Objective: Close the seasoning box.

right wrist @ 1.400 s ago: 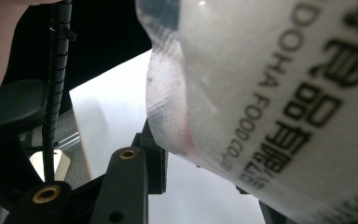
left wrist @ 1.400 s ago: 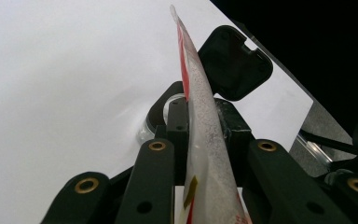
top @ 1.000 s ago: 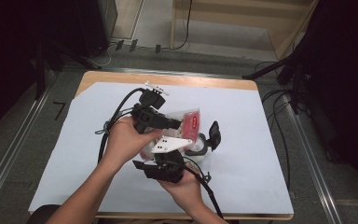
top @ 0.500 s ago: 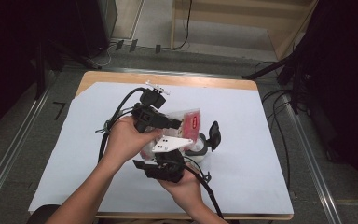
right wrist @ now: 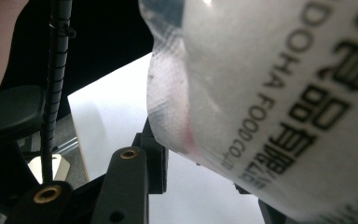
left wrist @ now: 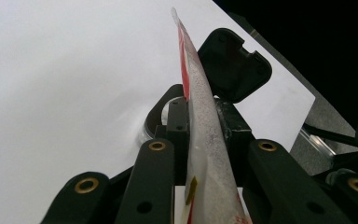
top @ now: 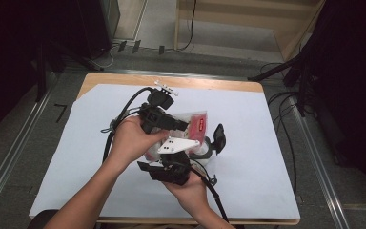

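Plastic food bag (top: 196,125) held above worktop (top: 267,157), between both tongs. Left tongs (left wrist: 204,135) clamped on its thin edge. Right tongs (right wrist: 191,158) clamped on its side. Bag probably light, soft, slippery; best grip at sealed edge.

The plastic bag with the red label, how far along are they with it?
Done: the plastic bag is lifted off the white sheet and the black lid of the container stands open. In hand: the left gripper pinches the bag's edge and the right gripper holds its body. Left, probably: getting the contents into the container; nothing shows pouring yet.
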